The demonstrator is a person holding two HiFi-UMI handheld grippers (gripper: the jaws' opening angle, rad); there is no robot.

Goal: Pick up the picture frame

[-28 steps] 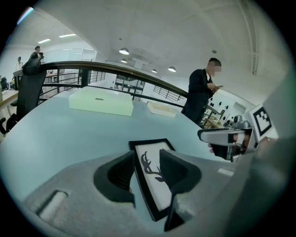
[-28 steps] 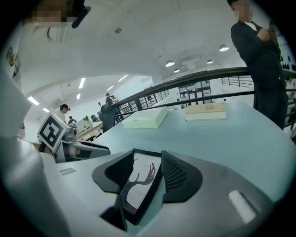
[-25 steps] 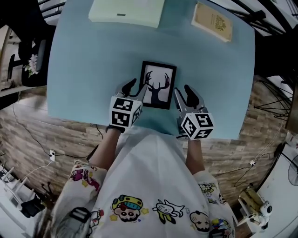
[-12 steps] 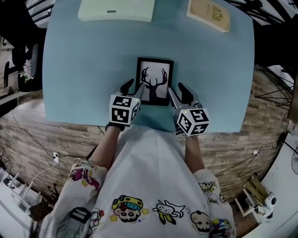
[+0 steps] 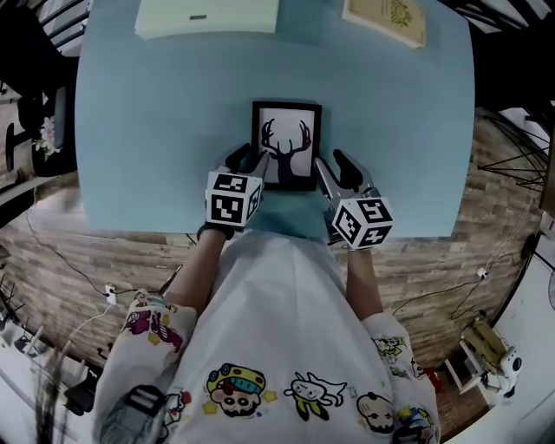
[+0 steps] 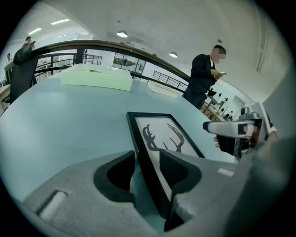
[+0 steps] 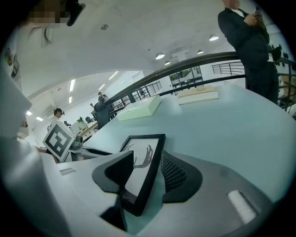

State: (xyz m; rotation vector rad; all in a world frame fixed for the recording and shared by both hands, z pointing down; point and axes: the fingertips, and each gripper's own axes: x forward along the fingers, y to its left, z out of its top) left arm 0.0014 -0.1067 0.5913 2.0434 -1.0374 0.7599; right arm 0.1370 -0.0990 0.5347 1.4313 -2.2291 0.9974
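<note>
A black picture frame (image 5: pixel 286 145) with a dark antler silhouette on white lies on the light blue table (image 5: pixel 156 130). My left gripper (image 5: pixel 250 159) straddles the frame's left edge near its near corner. In the left gripper view the frame (image 6: pixel 162 136) runs between the jaws of the left gripper (image 6: pixel 147 169), with table showing between the left pad and the frame. My right gripper (image 5: pixel 331 162) straddles the right edge near the other near corner. There the frame (image 7: pixel 143 152) passes between the wide jaws of the right gripper (image 7: pixel 141 173). Both grippers are open.
A pale green flat box (image 5: pixel 206 15) lies at the table's far edge, and a tan book (image 5: pixel 386 17) at the far right. A person in dark clothes (image 6: pixel 203 81) stands beyond the table. The table's near edge is just behind the grippers.
Both grippers have slid forward and inward, so each now has a frame edge between its jaws. The frame lies where it was.
</note>
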